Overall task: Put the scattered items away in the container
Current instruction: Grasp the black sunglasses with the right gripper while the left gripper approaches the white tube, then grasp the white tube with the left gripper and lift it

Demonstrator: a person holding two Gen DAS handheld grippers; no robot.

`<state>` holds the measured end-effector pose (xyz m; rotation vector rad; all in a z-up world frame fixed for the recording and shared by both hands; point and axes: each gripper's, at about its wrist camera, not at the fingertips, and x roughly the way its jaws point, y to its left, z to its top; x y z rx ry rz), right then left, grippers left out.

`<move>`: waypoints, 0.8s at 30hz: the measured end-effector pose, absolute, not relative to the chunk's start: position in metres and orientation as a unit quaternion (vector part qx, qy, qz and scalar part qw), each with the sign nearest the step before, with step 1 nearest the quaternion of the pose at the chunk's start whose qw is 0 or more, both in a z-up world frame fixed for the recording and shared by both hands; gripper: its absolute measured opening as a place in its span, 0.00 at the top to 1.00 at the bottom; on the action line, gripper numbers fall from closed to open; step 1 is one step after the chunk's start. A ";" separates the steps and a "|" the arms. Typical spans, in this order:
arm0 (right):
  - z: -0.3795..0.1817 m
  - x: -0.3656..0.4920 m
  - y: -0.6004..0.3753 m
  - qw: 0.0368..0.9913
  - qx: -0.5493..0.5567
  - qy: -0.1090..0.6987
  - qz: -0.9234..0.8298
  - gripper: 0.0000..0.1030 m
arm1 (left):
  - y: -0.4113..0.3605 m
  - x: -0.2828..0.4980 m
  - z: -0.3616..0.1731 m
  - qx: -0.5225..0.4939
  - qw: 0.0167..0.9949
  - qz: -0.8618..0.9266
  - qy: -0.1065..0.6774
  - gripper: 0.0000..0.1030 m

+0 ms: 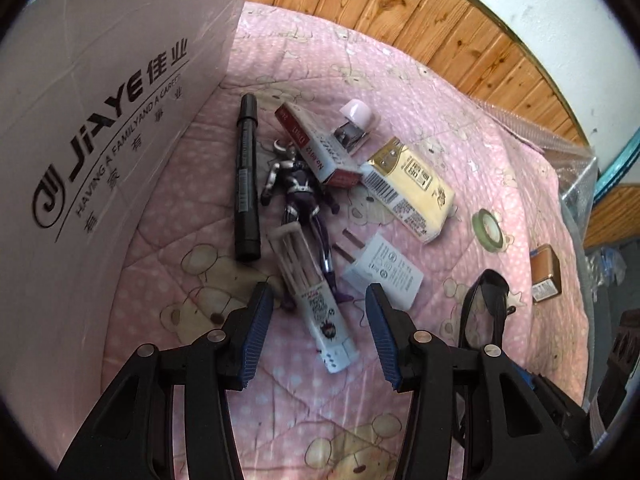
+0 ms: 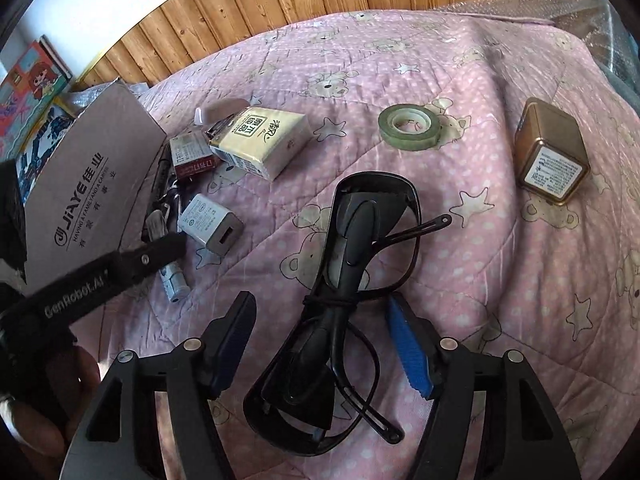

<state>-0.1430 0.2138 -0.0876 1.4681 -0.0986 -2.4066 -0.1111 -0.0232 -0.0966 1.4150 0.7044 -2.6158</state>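
The scattered items are spread over a bed covered with a pink quilt [image 2: 460, 60], and the container, a grey cardboard box [image 1: 100, 128] printed with "JIAYE", stands at the left edge of the pile, so that short carries are enough.

The left gripper [image 1: 316, 336] is held low over the quilt with its fingers apart and nothing between the pads. It is aligned with a white tube-like pen pack [image 1: 316, 304], which lies lengthwise in the gap ahead, probably so that it can be closed across the narrow width. A purple action figure [image 1: 300, 196] lies partly under this pack, and a black marker [image 1: 246, 184] lies just beside it, near the box wall. A white charger plug [image 1: 380, 272] rests to the right of the pack. Further back, a red and white small box [image 1: 320, 148], a yellow tissue pack [image 1: 408, 196] and a nail clipper with a pink cap [image 1: 354, 124] are crowded together, touching or overlapping.

The right gripper [image 2: 324, 340] is also open, with its fingers on both sides of a pair of black glasses [image 2: 352, 272], whose temples are folded and crossed. The fingers seem not yet pressed on the frame; whether one pad touches it cannot be told. A grasp at the middle is judged sensible, because the frame is thin and may twist.

A green tape roll [image 2: 410, 126] and a bronze tin [image 2: 552, 152] lie well apart from the pile, on the right.
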 end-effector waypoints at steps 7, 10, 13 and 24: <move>-0.087 -0.147 0.225 0.143 0.517 -0.036 -0.843 0.67 | -0.031 -0.100 -0.097 0.443 0.021 -0.863 0.241 0.65; -0.086 -0.149 0.231 0.145 0.523 -0.064 -0.837 0.68 | -0.031 -0.095 -0.093 0.440 0.012 -0.865 0.242 0.65; -0.085 -0.149 0.235 0.150 0.522 -0.091 -0.835 0.79 | -0.028 -0.088 -0.084 0.436 0.005 -0.869 0.233 0.65; -0.083 -0.152 0.239 0.153 0.529 -0.118 -0.827 0.82 | -0.024 -0.065 -0.064 0.425 0.015 -0.888 0.173 0.65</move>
